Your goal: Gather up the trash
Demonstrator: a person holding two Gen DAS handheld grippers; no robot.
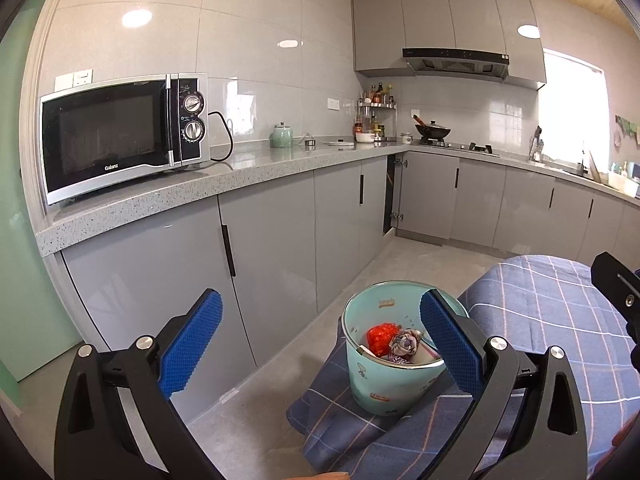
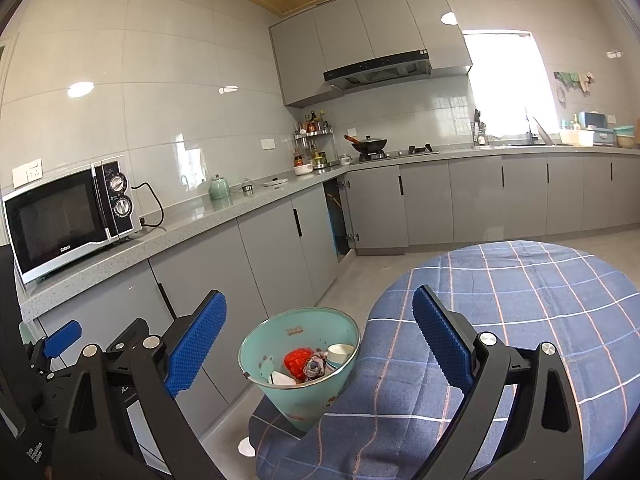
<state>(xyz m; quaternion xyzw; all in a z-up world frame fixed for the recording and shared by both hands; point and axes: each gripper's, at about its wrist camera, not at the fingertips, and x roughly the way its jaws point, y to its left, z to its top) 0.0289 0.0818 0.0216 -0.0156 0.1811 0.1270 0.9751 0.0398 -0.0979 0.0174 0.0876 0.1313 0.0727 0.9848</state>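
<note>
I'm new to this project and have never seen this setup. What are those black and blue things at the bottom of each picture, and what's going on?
They are hand-held grippers, one in each of a person's hands, with a camera on each looking along its blue-padded fingers. One picture comes from the left gripper, the other from the right gripper. Both are open and hold nothing. Ahead, a teal trash bin stands beside a table with a blue checked cloth, holding a red wrapper and crumpled paper.
</note>
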